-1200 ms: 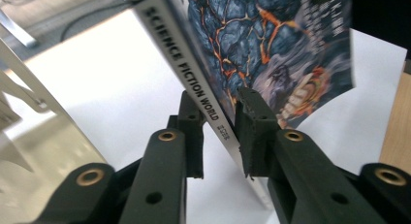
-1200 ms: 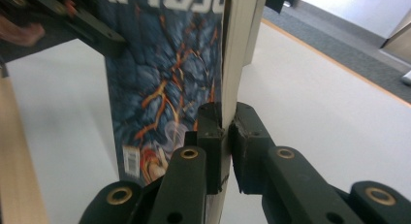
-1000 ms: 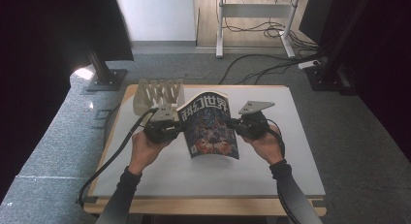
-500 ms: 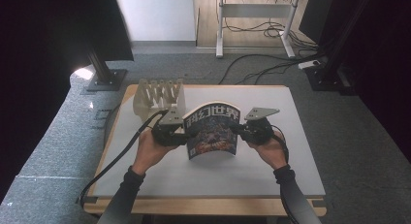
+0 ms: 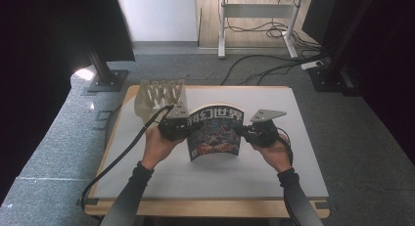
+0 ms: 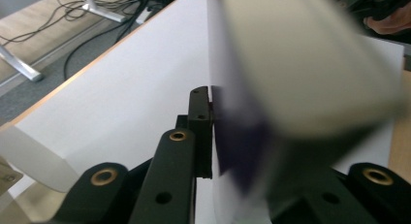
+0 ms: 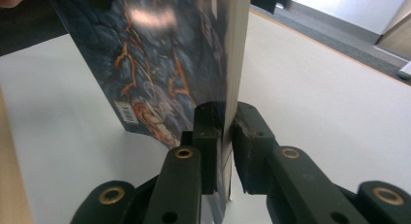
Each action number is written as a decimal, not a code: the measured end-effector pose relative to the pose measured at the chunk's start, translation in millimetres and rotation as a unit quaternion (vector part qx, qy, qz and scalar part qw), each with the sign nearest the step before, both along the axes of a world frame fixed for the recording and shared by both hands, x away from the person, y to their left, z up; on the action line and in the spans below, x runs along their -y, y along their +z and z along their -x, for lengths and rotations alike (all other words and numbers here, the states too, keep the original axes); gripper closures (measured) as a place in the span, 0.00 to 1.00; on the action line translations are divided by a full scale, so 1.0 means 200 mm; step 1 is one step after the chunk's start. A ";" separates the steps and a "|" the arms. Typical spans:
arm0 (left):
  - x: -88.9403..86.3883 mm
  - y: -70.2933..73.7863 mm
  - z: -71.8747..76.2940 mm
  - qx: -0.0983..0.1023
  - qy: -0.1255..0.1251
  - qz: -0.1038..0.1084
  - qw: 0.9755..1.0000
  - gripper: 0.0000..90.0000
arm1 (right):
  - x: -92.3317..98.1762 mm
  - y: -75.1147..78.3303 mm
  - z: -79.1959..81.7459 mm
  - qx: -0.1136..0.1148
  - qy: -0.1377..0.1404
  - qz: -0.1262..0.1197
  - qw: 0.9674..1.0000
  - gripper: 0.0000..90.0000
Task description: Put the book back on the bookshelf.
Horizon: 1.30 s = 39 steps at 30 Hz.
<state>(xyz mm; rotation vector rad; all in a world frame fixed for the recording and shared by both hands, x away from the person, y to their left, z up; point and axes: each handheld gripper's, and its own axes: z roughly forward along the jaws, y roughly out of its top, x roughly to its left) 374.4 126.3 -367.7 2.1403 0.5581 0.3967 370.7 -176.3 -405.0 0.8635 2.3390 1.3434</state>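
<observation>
The magazine [image 5: 215, 133] is held up off the bench [image 5: 303, 152] between the two hands, near the middle of the white top, its cover facing the person and its pages bowing slightly. The left hand-held gripper [image 5: 182, 129] is clamped on the magazine's left edge; in the left gripper view its jaws have just been closing, with the blurred pages between them, and they now pinch the paper [image 6: 252, 136]. The right hand-held gripper [image 5: 243, 132] is closed on the right edge, where the right gripper view shows both jaws pressing the spine side of the magazine [image 7: 228, 88] just above its lower corner.

The step in hand looks like carrying the magazine, gripped at both sides, towards the slotted rack [image 5: 160, 96] that stands at the far left of the bench. The next move probably calls for swinging the magazine upright and edge-on to one slot, keeping both grips firm so the floppy pages do not sag or splay.

Room is generous: the bench is bare to the right and in front. The rack sits close behind the left hand, near the bench's far left edge, so the left gripper and its cable [image 5: 122, 155] have the least clearance there.
</observation>
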 end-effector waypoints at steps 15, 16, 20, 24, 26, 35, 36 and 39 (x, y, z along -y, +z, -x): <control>-0.09 0.03 -0.02 -0.020 0.003 0.016 1.000 0.92 | 0.21 -0.16 0.05 -0.009 -0.072 -0.014 0.997 0.48; -0.09 0.03 -0.02 -0.020 0.003 0.016 1.000 0.92 | 0.21 -0.16 0.05 -0.009 -0.072 -0.014 0.997 0.48; -0.13 0.05 -0.02 -0.026 0.005 0.019 0.999 0.92 | 0.22 -0.24 0.06 -0.004 -0.084 0.000 0.996 0.41; -0.18 0.07 -0.01 -0.028 0.008 0.019 0.999 0.92 | 0.22 -0.29 0.07 -0.005 -0.091 0.011 0.996 0.37; -0.19 0.08 0.00 -0.025 0.011 0.018 0.999 0.92 | 0.22 -0.36 0.06 -0.014 -0.100 0.025 0.995 0.32; -0.31 0.12 0.02 -0.027 0.034 0.024 0.999 0.92 | 0.22 -0.50 0.06 -0.036 -0.124 0.046 0.991 0.18; -0.32 0.12 0.03 -0.026 0.038 0.024 0.999 0.92 | 0.22 -0.51 0.06 -0.040 -0.128 0.047 0.990 0.16; -0.36 0.14 0.03 -0.025 0.049 0.027 0.998 0.92 | 0.22 -0.55 0.05 -0.050 -0.139 0.055 0.988 0.14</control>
